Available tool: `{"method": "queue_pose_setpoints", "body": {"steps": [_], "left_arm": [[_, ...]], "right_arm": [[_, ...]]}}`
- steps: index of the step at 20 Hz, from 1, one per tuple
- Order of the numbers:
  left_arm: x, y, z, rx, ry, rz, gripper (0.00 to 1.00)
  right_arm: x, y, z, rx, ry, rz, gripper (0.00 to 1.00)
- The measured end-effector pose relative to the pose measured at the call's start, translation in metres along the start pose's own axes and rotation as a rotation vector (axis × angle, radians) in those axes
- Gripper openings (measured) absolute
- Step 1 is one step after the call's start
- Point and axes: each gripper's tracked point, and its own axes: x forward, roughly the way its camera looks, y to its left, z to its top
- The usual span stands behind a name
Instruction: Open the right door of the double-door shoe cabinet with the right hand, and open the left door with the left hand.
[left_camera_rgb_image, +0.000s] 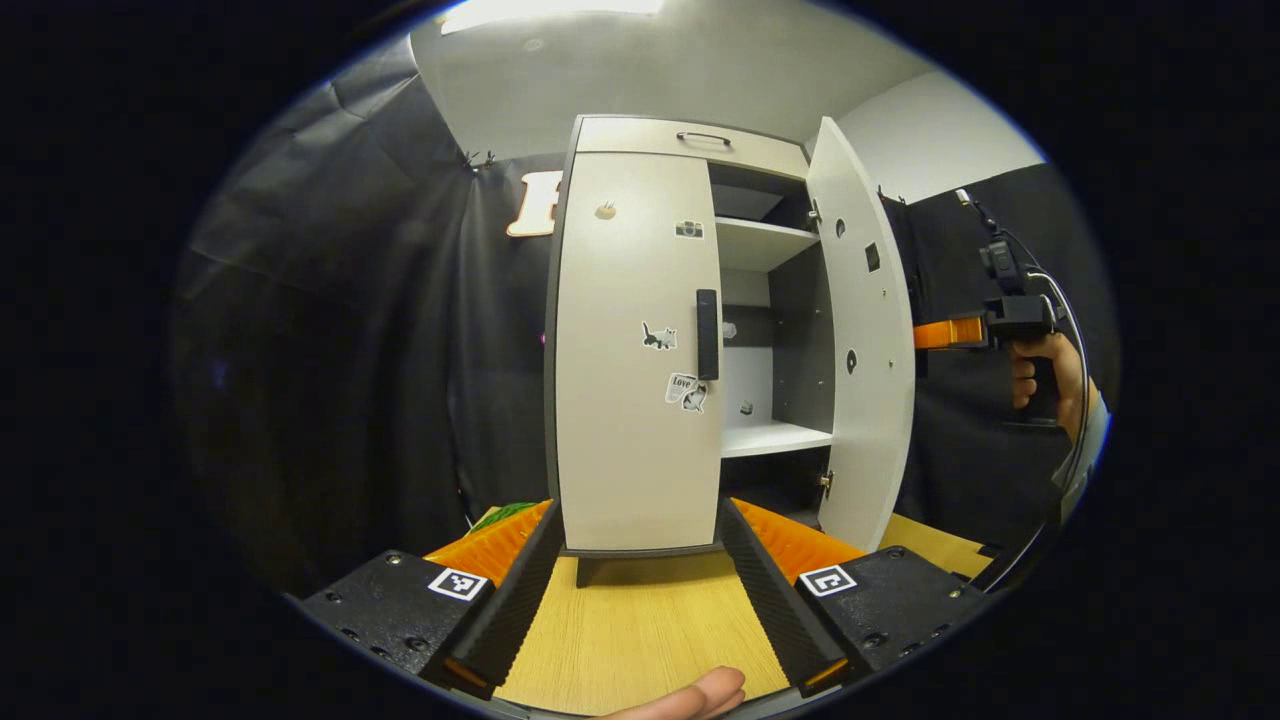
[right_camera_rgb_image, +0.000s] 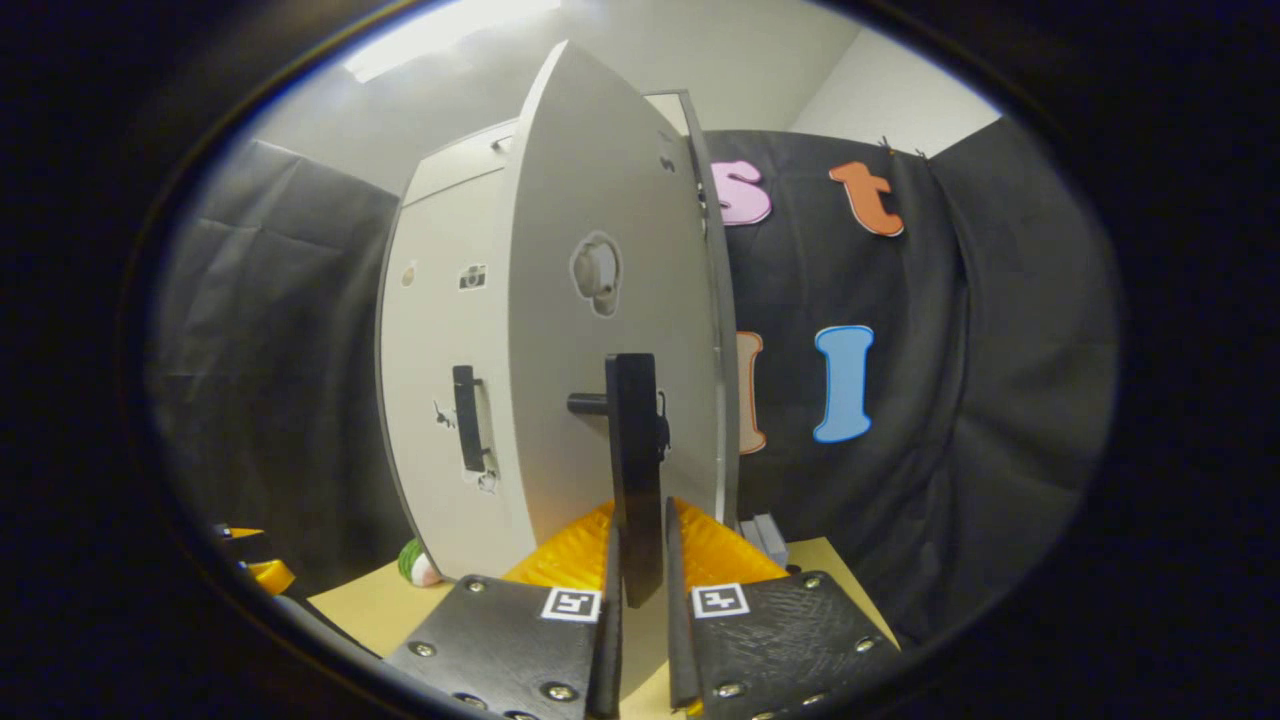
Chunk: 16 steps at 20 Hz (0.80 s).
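right gripper (right_camera_rgb_image: 640, 600) is clenched on the upright black bar handle (right_camera_rgb_image: 636, 470) of the swung-out pale right door (right_camera_rgb_image: 600, 400). left gripper (left_camera_rgb_image: 635, 600), released, is faced by the closed left door's vertical black handle (left_camera_rgb_image: 707, 334), straight ahead, well apart.

Right door (left_camera_rgb_image: 862, 350) hides right gripper fingertips in left gripper view. Green object (left_camera_rgb_image: 508, 515) mostly behind left gripper's left finger (left_camera_rgb_image: 500, 600). Stickers (left_camera_rgb_image: 686, 391) on left door (left_camera_rgb_image: 625, 400) too small to read. Thumb tip (left_camera_rgb_image: 690, 695) cut by bottom edge.
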Motion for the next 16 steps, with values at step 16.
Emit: {"method": "queue_pose_setpoints", "body": {"steps": [16], "left_arm": [[0.017,-0.006,0.002,0.028,0.018,0.017,0.98]], "right_arm": [[0.003,-0.079,0.007,0.13,-0.032,-0.057,0.01]]}}
